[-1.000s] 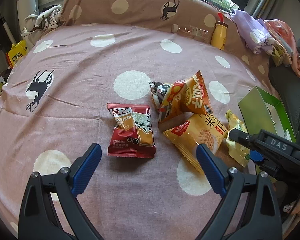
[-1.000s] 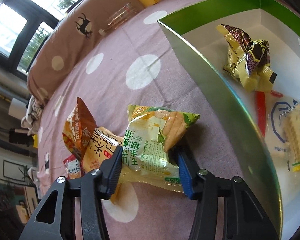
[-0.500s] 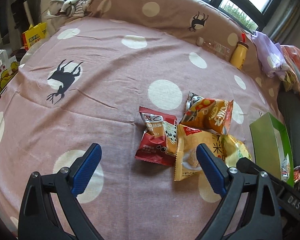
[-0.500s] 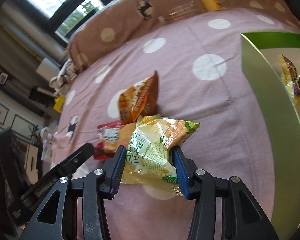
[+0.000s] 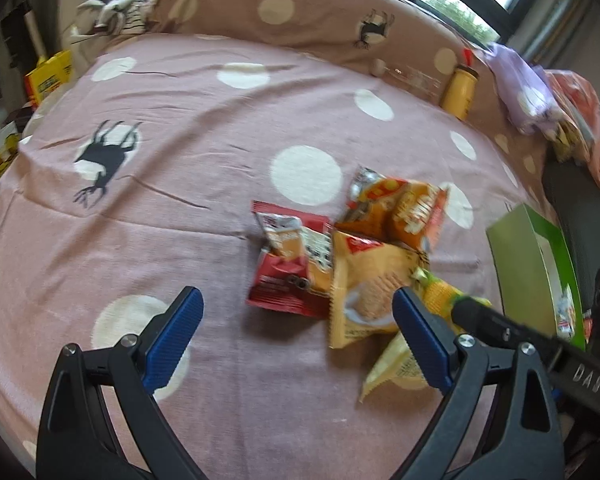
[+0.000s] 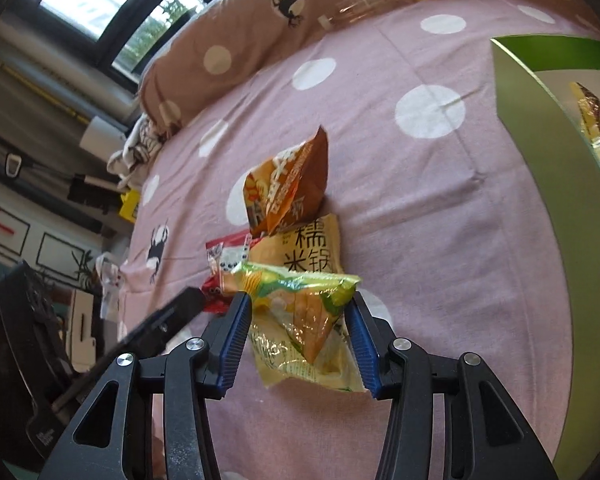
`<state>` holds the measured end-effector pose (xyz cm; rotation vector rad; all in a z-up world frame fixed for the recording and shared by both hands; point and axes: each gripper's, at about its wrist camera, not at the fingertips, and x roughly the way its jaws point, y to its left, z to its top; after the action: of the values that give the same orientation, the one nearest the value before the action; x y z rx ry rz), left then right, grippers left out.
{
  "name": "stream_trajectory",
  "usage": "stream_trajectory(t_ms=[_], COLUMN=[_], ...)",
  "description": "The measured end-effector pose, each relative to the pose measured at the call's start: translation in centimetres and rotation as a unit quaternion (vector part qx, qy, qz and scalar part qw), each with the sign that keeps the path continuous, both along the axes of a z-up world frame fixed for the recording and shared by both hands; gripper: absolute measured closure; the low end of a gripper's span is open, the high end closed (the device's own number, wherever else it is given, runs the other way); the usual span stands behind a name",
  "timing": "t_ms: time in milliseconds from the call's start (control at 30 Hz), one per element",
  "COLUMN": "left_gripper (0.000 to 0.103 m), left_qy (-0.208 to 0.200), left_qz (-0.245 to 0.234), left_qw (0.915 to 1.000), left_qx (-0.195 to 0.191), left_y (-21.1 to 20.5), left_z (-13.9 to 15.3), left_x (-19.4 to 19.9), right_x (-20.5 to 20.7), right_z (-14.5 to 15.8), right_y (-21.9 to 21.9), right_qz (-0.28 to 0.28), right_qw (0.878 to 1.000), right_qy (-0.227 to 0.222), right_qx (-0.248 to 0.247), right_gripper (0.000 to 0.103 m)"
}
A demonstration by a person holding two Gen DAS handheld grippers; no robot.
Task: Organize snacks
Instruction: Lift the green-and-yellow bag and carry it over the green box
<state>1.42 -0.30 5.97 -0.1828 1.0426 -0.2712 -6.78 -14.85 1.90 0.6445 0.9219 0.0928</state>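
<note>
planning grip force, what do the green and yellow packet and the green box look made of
Green and yellow packet: thin glossy plastic film, judging by its glare, crinkles and crimped edge; it buckles between the right gripper pads. Green box: probably coated cardboard, with flat stiff walls, soft sheen and white inside.

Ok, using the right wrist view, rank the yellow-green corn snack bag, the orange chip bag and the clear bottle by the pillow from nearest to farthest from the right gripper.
1. Yellow-green corn snack bag: pinched between the jaws of the right gripper.
2. Orange chip bag: standing up on the bedspread, beyond the pile.
3. Clear bottle: lying far off against the pillow, at the top.
</note>
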Motion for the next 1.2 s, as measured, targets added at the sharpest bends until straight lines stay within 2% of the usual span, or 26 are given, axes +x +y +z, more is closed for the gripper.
stream_trajectory(t_ms=[167, 433, 500, 567, 733, 833, 967, 1200], left_gripper=[0.007, 0.010, 0.016, 0.028, 0.044, 0.060, 0.061, 0.064], left_qy=[0.003, -0.001, 0.001, 0.004, -0.003, -0.004, -0.016, -0.050], left_qz=[-0.043, -0.099, -0.113, -0.124, -0.142, -0.159, -0.166, -0.177], left_qw=[0.9991, 0.9951, 0.9936, 0.9923, 0.9899, 0.9872, 0.9859, 0.9824], left_qx=[0.001, 0.003, 0.004, 0.004, -0.004, -0.019, -0.013, -0.034], left_y=[-1.8, -4.9, -5.6, -6.1, -6.9, -7.3, -8.1, -9.5], left_z=[-0.2, -0.6, -0.8, -1.1, -1.1, -1.0, -0.8, 0.9], left_x=[-0.6, -1.6, -1.7, -1.8, -2.1, -2.3, -2.8, -3.5], right_x=[-0.6, -0.3, -0.2, -0.1, 0.3, 0.4, 0.4, -0.7], right_z=[0.1, -0.6, -0.8, -0.9, -1.4, -1.5, -1.2, 0.6], right_y=[-1.3, -1.3, -1.1, -1.0, -0.6, -0.3, -0.1, -0.4], right_qz=[-0.019, -0.011, -0.007, -0.005, 0.001, 0.003, 0.009, -0.007], right_qw=[0.999, 0.998, 0.998, 0.998, 0.998, 0.998, 0.999, 1.000], right_qy=[-0.006, 0.008, 0.012, 0.015, 0.025, 0.026, 0.022, -0.016], right_qx=[0.031, 0.061, 0.064, 0.062, 0.056, 0.055, 0.049, 0.017], right_gripper=[0.052, 0.052, 0.052, 0.052, 0.052, 0.052, 0.052, 0.052])
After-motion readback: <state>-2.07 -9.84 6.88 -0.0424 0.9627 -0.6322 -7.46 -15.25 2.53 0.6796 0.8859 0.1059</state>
